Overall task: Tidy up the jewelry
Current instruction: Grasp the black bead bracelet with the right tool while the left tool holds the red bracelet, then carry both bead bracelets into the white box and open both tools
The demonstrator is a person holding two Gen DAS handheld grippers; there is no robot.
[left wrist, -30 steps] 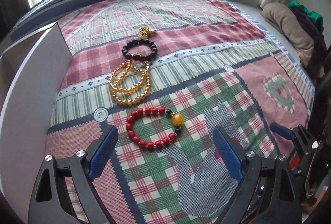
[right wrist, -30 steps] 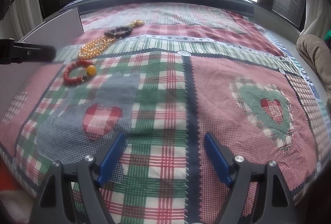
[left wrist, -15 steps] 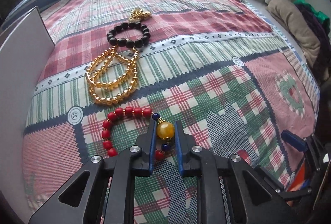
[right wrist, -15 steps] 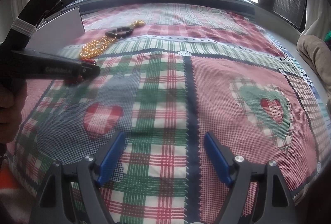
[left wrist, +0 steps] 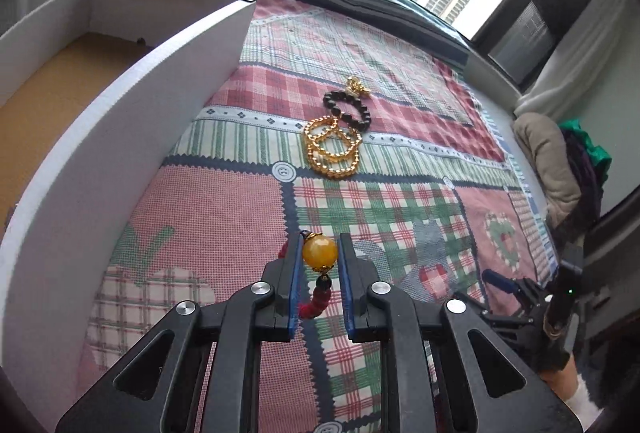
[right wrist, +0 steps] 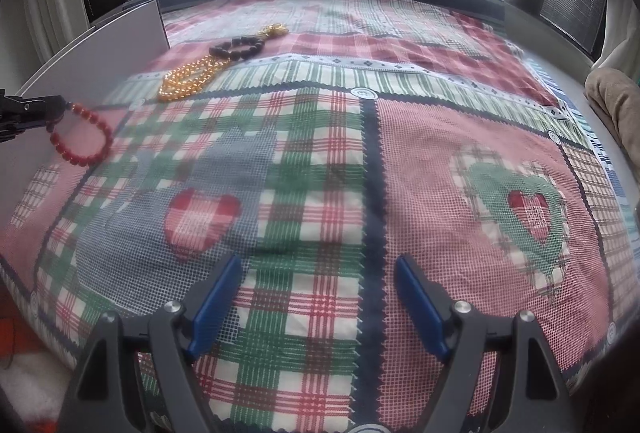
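Note:
My left gripper [left wrist: 319, 245] is shut on the red bead bracelet [left wrist: 318, 299], pinching its big amber bead [left wrist: 319, 252]. The bracelet hangs in the air below the jaws above the quilt; it also shows in the right wrist view [right wrist: 82, 137], dangling from the left gripper [right wrist: 60, 109]. A gold bead bracelet [left wrist: 332, 147] and a black bead bracelet [left wrist: 352, 109] with a gold charm [left wrist: 356, 85] lie on the quilt ahead. My right gripper [right wrist: 318, 283] is open and empty, low over the quilt's near edge.
A white box [left wrist: 120, 121] with a brown floor stands at the left, its long wall close beside my left gripper. A patchwork quilt [right wrist: 320, 153] covers the bed. Folded clothes [left wrist: 552, 161] lie at the right edge. Windows are behind the bed.
My left gripper closed on the amber bead, then lifted the red bracelet off the quilt and swung left toward the white box. The right gripper has not moved.

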